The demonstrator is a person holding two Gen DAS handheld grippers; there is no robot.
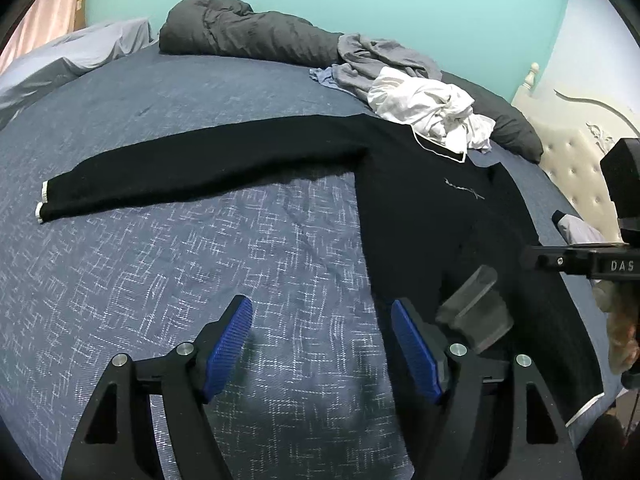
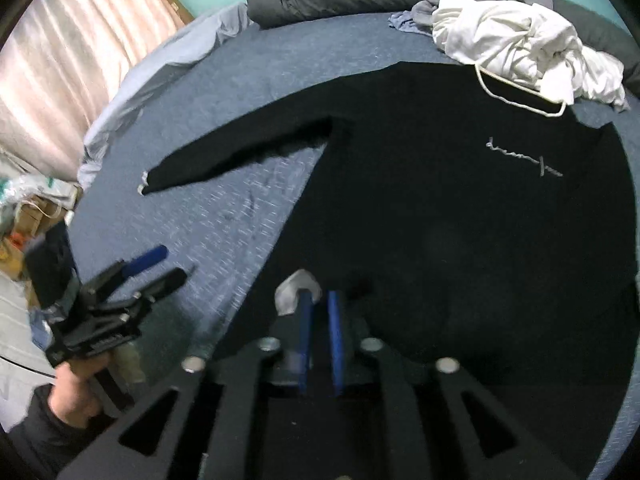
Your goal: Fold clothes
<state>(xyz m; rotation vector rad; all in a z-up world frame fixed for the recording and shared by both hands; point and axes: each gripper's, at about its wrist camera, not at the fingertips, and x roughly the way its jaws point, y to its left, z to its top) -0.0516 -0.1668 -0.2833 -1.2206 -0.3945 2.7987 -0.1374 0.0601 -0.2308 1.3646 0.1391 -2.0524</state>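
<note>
one black sweater spread on the bed, two grippers over it

left gripper [image 1: 322, 344] gapes wide, empty, above the blue bedspread [image 1: 160, 280]; right gripper [image 2: 320, 320] is nearly closed on the black sweater [image 2: 440, 200] cuff. only the right wrist view shows the hand [image 2: 76, 396]. beyond: one white garment [image 1: 424, 108], one grey garment [image 1: 372, 60], one dark duvet [image 1: 240, 28].

both views are evenly lit by soft indoor light, without glare. the fisheye lens bends the blue woven bedspread [image 1: 160, 280] into a dome and darkens the corners. the left wrist view is sharp; the right wrist view is smeared by motion blur. the flat black long-sleeved sweater [image 2: 460, 220] loses all detail.
</note>
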